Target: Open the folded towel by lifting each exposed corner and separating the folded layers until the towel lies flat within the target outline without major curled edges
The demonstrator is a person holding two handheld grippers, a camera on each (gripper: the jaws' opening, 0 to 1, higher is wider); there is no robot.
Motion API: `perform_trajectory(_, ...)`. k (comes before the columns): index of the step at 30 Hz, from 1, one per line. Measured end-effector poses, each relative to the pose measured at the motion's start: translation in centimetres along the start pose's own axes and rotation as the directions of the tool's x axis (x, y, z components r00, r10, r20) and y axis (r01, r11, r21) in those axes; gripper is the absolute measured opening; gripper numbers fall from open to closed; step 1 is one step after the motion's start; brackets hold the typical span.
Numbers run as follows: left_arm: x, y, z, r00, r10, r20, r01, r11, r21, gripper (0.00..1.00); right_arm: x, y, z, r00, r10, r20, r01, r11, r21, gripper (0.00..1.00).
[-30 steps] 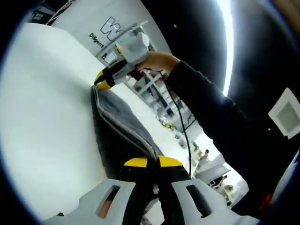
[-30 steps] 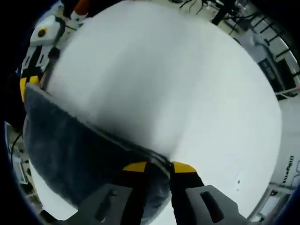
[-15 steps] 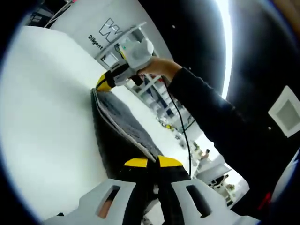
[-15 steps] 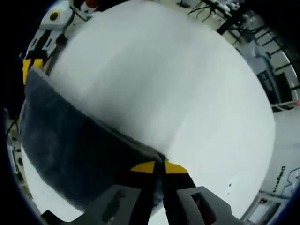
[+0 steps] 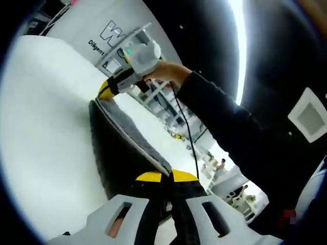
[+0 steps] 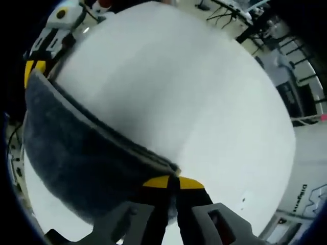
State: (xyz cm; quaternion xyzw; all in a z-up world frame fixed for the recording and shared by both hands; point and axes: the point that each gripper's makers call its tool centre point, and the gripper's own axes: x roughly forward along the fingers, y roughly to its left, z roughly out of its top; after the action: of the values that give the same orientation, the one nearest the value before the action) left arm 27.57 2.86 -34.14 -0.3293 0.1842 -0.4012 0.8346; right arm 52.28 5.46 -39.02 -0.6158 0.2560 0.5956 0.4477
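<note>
Left gripper [image 5: 161, 177] & right gripper [image 6: 169, 182], each clamped on a towel [image 6: 76, 153] corner, have lifted it higher off counter [image 6: 194, 97]; layers hang, not yet flat.

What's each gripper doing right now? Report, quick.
Left gripper: shut on a corner of the grey towel.
Right gripper: shut on the towel's other held corner, the edge stretched between the two.

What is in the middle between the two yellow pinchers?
The gray towel stretches between them. In the right gripper view, the right gripper pinches one corner and the left gripper pinches the other, with the towel's edge running from one to the other.
</note>
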Motion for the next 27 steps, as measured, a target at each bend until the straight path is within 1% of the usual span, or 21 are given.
perform_trajectory(4, 0.4, -0.9, -0.1, 1.0, -0.025, -0.002, 0.025, 1.0, 0.002, 0.03, -0.8, 0.1, -0.4, 1.0, -0.021, 0.0, 0.021, 1.0, 0.006, 0.0)
perform_trajectory(7, 0.8, -1.8, -0.2, 0.999, -0.049, -0.008, 0.049, 0.999, -0.005, 0.03, -1.5, 0.2, -0.4, 0.999, -0.041, 0.006, 0.041, 0.999, 0.035, 0.0)
perform_trajectory(9, 1.0, -2.2, -0.1, 0.998, -0.061, -0.005, 0.061, 0.998, -0.003, 0.03, -1.8, 0.2, -0.5, 0.999, -0.053, -0.001, 0.053, 0.998, 0.035, 0.0)
perform_trajectory(13, 1.2, -2.9, 0.0, 0.997, -0.076, -0.01, 0.076, 0.997, 0.012, 0.02, -2.6, 0.2, -0.6, 0.997, -0.08, 0.004, 0.08, 0.996, 0.029, 0.0)
perform_trajectory(18, 1.4, -3.3, 0.0, 0.997, -0.081, -0.011, 0.082, 0.996, 0.021, 0.02, -2.9, 0.3, -1.4, 0.995, -0.098, -0.002, 0.098, 0.995, 0.034, 0.0)
perform_trajectory(21, 1.4, -3.2, -0.3, 0.997, -0.076, -0.013, 0.077, 0.997, 0.023, 0.02, -2.5, 0.1, -0.9, 0.994, -0.108, 0.025, 0.108, 0.994, 0.026, 0.0)
perform_trajectory(27, 1.0, -2.1, -0.7, 0.998, -0.06, -0.013, 0.06, 0.998, 0.003, 0.03, 0.4, 0.6, 0.0, 0.997, -0.069, 0.018, 0.07, 0.997, -0.037, 0.0)
